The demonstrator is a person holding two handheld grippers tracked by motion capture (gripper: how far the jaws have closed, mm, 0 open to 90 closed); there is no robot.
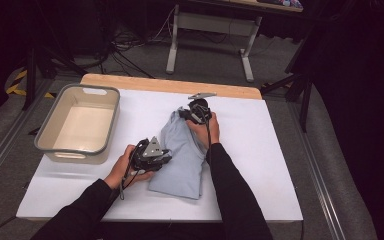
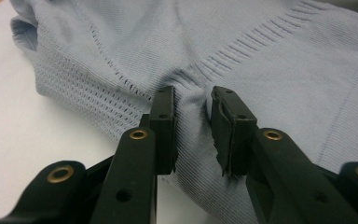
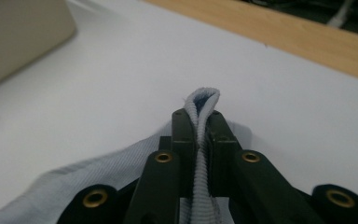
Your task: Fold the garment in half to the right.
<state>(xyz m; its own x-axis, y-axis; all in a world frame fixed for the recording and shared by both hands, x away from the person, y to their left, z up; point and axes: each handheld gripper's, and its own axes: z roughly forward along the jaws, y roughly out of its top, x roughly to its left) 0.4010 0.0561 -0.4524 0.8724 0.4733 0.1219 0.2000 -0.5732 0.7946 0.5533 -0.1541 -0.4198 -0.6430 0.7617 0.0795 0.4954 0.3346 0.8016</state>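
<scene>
your light blue knit sweater [image 1: 180, 155] lies folded on the white tabletop [image 1: 260, 150], near its middle, with the beige bin [image 1: 80, 125] well apart to its left near the far left corner. your right tool [image 3: 199, 126] sits at the sweater's far end, pressed together on a ribbed edge of the knit; in the right gripper view a small fold of that edge stands up just past the pads. your left tool [image 2: 193, 119] is at the sweater's left side, about midway along it. its jaws are partly spread, and a pucker of fabric just below the ribbed band bunches between them; the pads [image 2: 163, 116] press into the knit on both sides, so it is pinching the sweater. both of your hands rest low over the tabletop.
</scene>
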